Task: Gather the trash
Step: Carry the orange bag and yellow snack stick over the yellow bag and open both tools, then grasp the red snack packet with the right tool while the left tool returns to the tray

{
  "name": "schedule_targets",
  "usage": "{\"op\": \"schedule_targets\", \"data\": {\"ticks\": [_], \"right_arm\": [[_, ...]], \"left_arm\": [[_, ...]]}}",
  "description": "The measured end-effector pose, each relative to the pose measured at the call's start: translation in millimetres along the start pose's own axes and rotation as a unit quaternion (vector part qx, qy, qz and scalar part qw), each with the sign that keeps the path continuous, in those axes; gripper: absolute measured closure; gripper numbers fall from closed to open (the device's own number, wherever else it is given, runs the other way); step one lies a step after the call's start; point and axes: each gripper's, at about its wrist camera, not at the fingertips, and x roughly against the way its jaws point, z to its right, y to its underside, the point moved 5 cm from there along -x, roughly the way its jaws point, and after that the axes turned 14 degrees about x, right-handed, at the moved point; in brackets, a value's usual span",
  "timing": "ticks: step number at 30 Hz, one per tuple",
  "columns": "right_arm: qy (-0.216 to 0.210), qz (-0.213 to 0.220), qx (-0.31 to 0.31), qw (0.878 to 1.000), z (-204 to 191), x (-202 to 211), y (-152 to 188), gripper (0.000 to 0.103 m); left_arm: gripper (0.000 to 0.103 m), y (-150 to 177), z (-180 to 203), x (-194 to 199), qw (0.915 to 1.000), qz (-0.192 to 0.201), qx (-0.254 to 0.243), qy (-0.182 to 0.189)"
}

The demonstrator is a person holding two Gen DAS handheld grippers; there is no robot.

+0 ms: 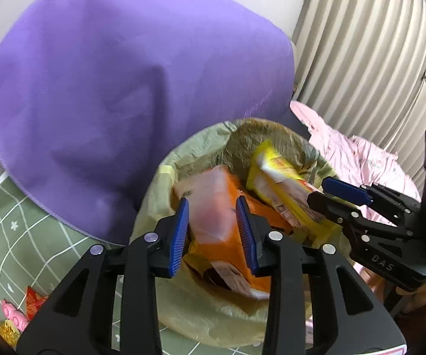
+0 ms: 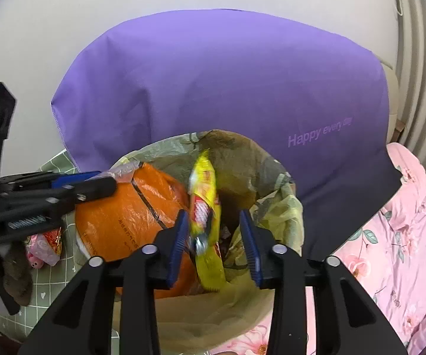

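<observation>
A bin lined with a yellowish-green bag (image 1: 165,183) (image 2: 283,207) stands in front of me. An orange snack packet (image 1: 227,230) (image 2: 124,219) lies in its mouth between the open jaws of my left gripper (image 1: 214,233), which hovers over it. A yellow wrapper (image 1: 280,189) (image 2: 205,207) hangs in the bin between the open jaws of my right gripper (image 2: 215,242); it looks loose, not pinched. The right gripper shows at the right in the left wrist view (image 1: 325,192), the left gripper at the left in the right wrist view (image 2: 100,182).
A purple cloth (image 1: 124,74) (image 2: 227,88) covers something behind the bin. Pink floral fabric (image 2: 405,230) (image 1: 354,148) lies to the right. A green grid mat (image 1: 20,230) at the left holds small red and pink wrappers (image 1: 26,310) (image 2: 45,245). Blinds (image 1: 375,44) stand behind.
</observation>
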Motion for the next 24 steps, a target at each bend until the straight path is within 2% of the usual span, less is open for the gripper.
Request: {"op": "schedule_targets", "data": {"ticks": [7, 13, 18, 24], "right_arm": [[0.017, 0.008, -0.007, 1.0, 0, 14, -4, 0.066], [0.007, 0.029, 0.002, 1.0, -24, 23, -19, 0.066], [-0.017, 0.05, 0.026, 0.998, -64, 23, -38, 0.066], [-0.063, 0.051, 0.058, 0.995, -118, 9, -49, 0.066]], "left_arm": [[0.064, 0, -26, 38, 0.9989, 0.039, 0.027, 0.003], [0.062, 12, -79, 75, 0.9945, 0.078, 0.065, -0.025], [0.06, 31, -142, 100, 0.9895, 0.083, 0.094, -0.072], [0.059, 60, -229, 127, 0.9776, 0.084, 0.125, -0.147]]}}
